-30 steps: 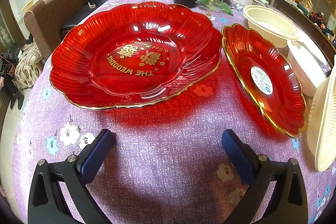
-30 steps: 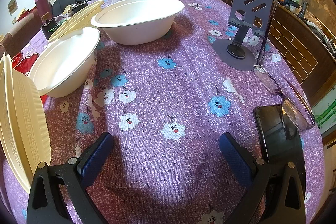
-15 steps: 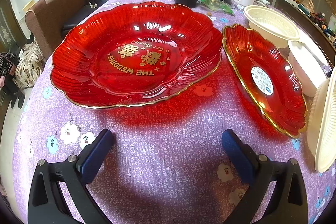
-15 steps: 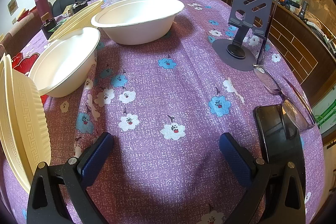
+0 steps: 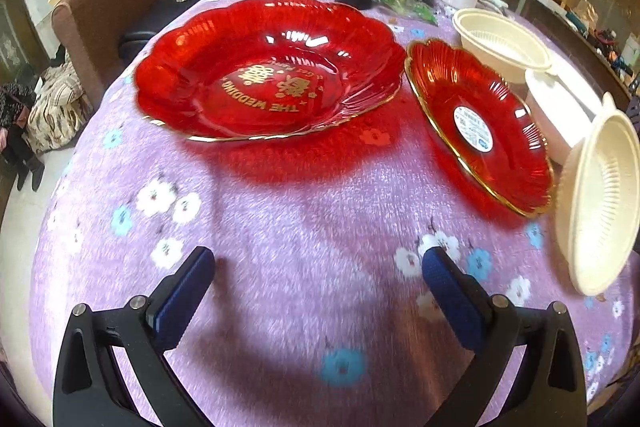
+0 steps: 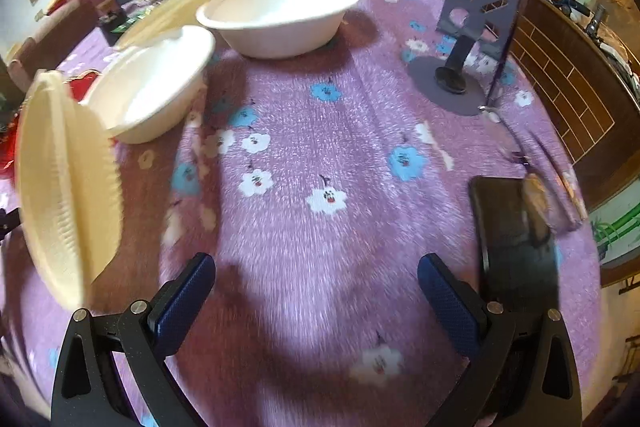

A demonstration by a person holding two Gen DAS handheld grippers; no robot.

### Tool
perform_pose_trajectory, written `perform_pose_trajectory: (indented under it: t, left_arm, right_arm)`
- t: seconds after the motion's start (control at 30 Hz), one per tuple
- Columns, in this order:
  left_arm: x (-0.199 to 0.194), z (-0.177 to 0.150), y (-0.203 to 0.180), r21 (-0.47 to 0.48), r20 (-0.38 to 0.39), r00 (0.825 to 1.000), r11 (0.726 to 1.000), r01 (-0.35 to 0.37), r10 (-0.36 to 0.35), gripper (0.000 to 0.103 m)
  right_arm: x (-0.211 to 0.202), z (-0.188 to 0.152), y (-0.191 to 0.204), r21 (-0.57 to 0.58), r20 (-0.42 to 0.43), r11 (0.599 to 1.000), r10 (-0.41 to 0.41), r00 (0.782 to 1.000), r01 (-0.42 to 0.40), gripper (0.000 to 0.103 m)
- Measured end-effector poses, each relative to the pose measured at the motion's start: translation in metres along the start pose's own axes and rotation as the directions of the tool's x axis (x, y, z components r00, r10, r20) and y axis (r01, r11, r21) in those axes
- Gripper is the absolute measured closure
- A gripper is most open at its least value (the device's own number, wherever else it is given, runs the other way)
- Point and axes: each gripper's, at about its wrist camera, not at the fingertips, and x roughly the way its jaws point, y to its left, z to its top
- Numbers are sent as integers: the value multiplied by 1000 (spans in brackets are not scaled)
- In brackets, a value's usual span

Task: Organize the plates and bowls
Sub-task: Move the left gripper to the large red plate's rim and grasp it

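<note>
While both the left gripper (image 5: 318, 277) and right gripper (image 6: 316, 277) hang spread and empty, nothing looks gathered; next probably means reaching the small red plate (image 5: 480, 131) just beside the large red plate (image 5: 268, 67).

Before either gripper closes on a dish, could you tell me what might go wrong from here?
1. The small red plate sits very close to the large red plate; lifting one could knock the other.
2. The cream ribbed plate looks to be at the table's near edge, so a nudge might tip it off.
3. The phone and glasses lie just past the right gripper, whose jaws are open.
</note>
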Motion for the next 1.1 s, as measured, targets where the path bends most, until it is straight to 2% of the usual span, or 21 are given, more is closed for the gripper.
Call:
perform_pose_trajectory:
  t: [0.1, 0.2, 0.37, 0.43, 0.53, 0.73, 0.9, 1.03, 1.1]
  left_arm:
    - [-15, 4, 9, -27, 31, 999, 1000, 6, -5, 0]
    - [-29, 13, 17, -38, 59, 998, 999, -13, 15, 0]
    - [-46, 31, 37, -65, 74, 997, 998, -8, 13, 0]
    - [-50, 41, 51, -90, 62, 998, 996, -13, 19, 0]
    - [-53, 54, 72, -141, 44, 999, 990, 21, -15, 0]
    - [-57, 79, 98, -150, -5, 1000, 989, 1, -1, 0]
    - [-54, 97, 105, -136, -35, 999, 990, 28, -33, 0]
    - [-48, 112, 111, -123, -46, 998, 992, 36, -41, 0]
    - [-43, 118, 115, -121, -51, 998, 992, 32, -38, 4]
  right_arm:
    - [-26, -2, -6, 26, 56, 999, 41, 998, -42, 1]
    - [-51, 9, -7, 53, 118, 991, 115, 986, -122, 1]
    - [-88, 38, 30, -44, 166, 972, 235, 958, -231, 1]
    - [-96, 53, 54, -94, 144, 958, 283, 948, -272, 1]
    - [-103, 71, 82, -146, 116, 926, 365, 924, -347, 1]
    - [-92, 114, 145, -225, -15, 874, 439, 898, -431, 1]
    - [-64, 151, 187, -211, -124, 854, 459, 880, -475, 12]
    - [-32, 181, 216, -119, -200, 836, 508, 838, -536, 24]
    - [-20, 191, 229, -109, -217, 833, 513, 830, -543, 30]
